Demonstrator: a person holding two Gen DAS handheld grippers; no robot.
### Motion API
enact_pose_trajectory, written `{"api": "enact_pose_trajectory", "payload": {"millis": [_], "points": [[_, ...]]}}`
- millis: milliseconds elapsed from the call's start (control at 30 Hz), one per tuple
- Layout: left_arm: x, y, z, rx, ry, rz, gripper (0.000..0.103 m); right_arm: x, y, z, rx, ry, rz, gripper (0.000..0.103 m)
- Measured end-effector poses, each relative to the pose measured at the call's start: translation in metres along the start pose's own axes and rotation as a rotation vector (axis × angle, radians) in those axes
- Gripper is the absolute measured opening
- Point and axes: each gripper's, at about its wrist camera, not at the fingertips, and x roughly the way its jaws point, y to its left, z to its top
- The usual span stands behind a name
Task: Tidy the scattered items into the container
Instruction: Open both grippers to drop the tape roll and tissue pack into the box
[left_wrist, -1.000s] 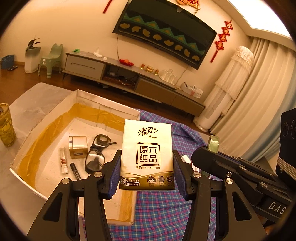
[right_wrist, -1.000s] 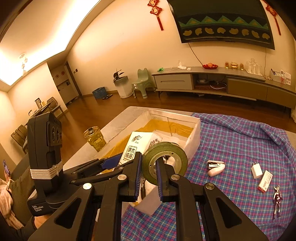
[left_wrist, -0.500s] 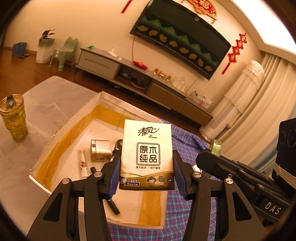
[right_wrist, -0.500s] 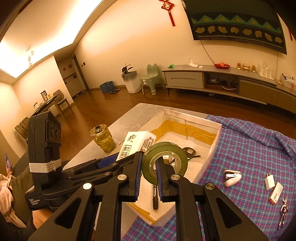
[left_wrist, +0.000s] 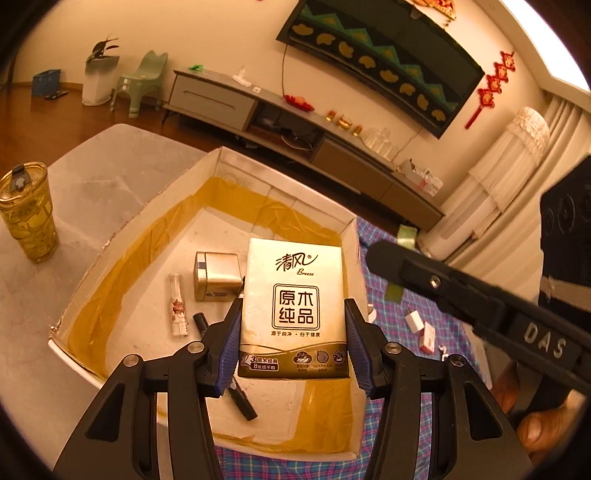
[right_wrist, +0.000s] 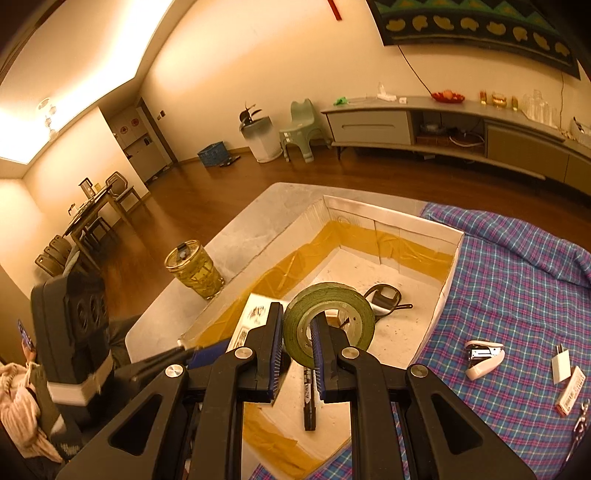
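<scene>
Left wrist view shows the left gripper (left_wrist: 293, 343) with its jaws spread wide but pressed on both long sides of a tissue pack (left_wrist: 293, 310), held upright at frame centre over the box (left_wrist: 221, 155). In the right wrist view the right gripper (right_wrist: 297, 349) is nearly closed, pinching the wall of a green tape roll (right_wrist: 328, 321), one pad outside the ring and one inside it, above the box floor at frame centre.

Already lying in the box: a small metal case (left_wrist: 216, 277), a slim tube (left_wrist: 177, 310), a black marker (right_wrist: 309, 397) and what look like glasses (right_wrist: 384, 299), partly hidden behind the roll. Left on the plaid cloth (right_wrist: 517, 288), at the lower right of the right view: a stapler (right_wrist: 484, 358), a white plug (right_wrist: 560, 365), a small red-and-white packet (right_wrist: 570, 391) and a metal piece at the frame edge that is too cut off to name. So I judge the task roughly half done, with two items about to be dropped.

The box floor is bare toward its far corner and along its left wall, so both loads have room. Its right wall stands between the box and the cloth. A glass cup (right_wrist: 194, 271) stands on the table just outside the left wall. The two grippers are close together, so they could knock into each other.
</scene>
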Motion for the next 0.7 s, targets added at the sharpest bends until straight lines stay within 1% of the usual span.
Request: {"api": "enact_pose_trajectory", "payload": {"millis": [233, 367, 700], "points": [[0.018, -0.01, -0.007, 0.06, 0.062, 0.035, 0.054, 0.032, -0.026, 0.012, 0.073, 0.081, 0.022, 0.016], [0.027, -0.016, -0.011, 0.087, 0.085, 0.052, 0.054, 0.05, -0.035, 0.016, 0.075, 0.117, 0.0, 0.016], [0.04, -0.023, -0.017, 0.152, 0.136, 0.092, 0.054, 0.087, -0.049, 0.021, 0.016, 0.212, -0.085, 0.017]]}}
